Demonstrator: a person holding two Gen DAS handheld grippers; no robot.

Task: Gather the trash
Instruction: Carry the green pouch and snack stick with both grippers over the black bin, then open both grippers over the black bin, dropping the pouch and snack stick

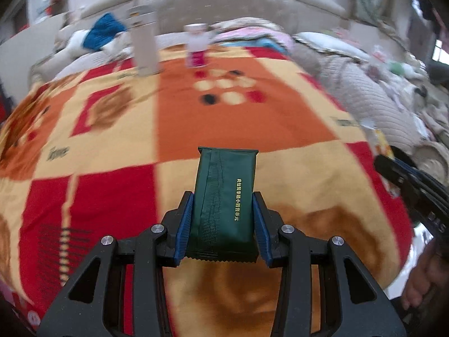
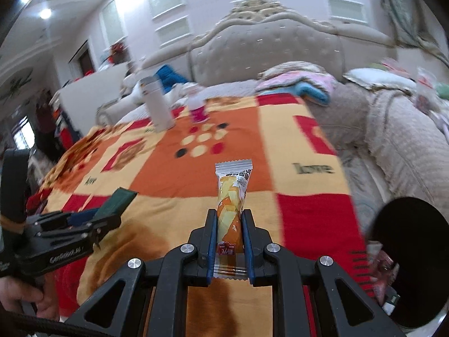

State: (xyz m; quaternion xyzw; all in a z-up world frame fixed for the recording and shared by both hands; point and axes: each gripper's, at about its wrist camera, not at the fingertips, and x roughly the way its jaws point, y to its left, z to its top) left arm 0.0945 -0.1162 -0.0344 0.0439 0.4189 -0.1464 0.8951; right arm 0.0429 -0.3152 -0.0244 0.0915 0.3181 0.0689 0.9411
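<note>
My left gripper [image 1: 223, 202] is shut on a dark green packet [image 1: 224, 196] with gold lettering, held above the red, orange and cream blanket [image 1: 140, 129]. In the right wrist view the left gripper [image 2: 112, 210] shows at the left with the green packet [image 2: 119, 199] sticking out. My right gripper [image 2: 230, 221] is shut on a narrow yellow and orange snack wrapper [image 2: 231, 205] with a silver crimped top. A black round bin rim [image 2: 412, 258] with several wrappers [image 2: 384, 269] in it sits at the lower right.
A tall white flask [image 2: 158, 104] and a small pink and white bottle [image 2: 196, 106] stand on the far part of the blanket. Pillows and folded bedding [image 2: 297, 81] lie by the padded headboard [image 2: 266, 47]. A beige quilt [image 2: 393, 140] is heaped at the right.
</note>
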